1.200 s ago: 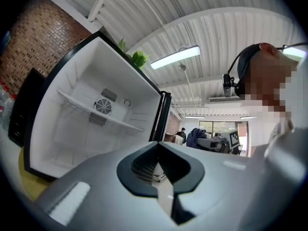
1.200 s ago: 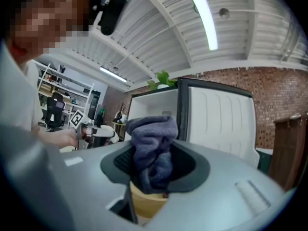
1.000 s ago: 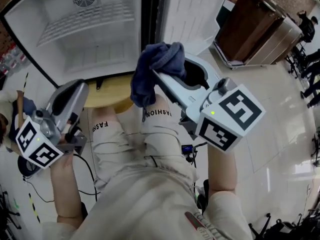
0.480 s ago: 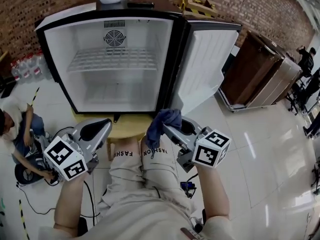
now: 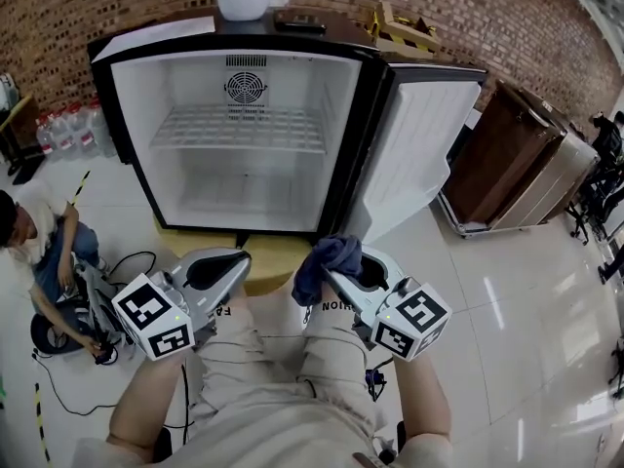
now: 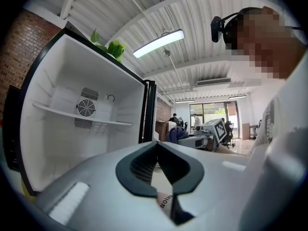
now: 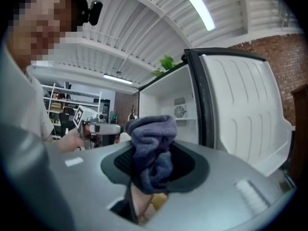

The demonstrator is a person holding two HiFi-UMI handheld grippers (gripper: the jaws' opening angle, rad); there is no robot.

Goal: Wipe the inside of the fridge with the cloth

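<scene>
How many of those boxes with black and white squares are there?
2. The left cube sits on the left claw, which is shut and empty. The right cube sits on the right claw, gripping the blue cloth. None seems hidden.

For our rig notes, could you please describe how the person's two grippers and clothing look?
The left gripper and right gripper are smooth silver-grey shells with black ribbed pads inside the jaws. Each carries a white cube with black square markers at the rear. The person wears light beige clothes; the forearms are bare.
</scene>
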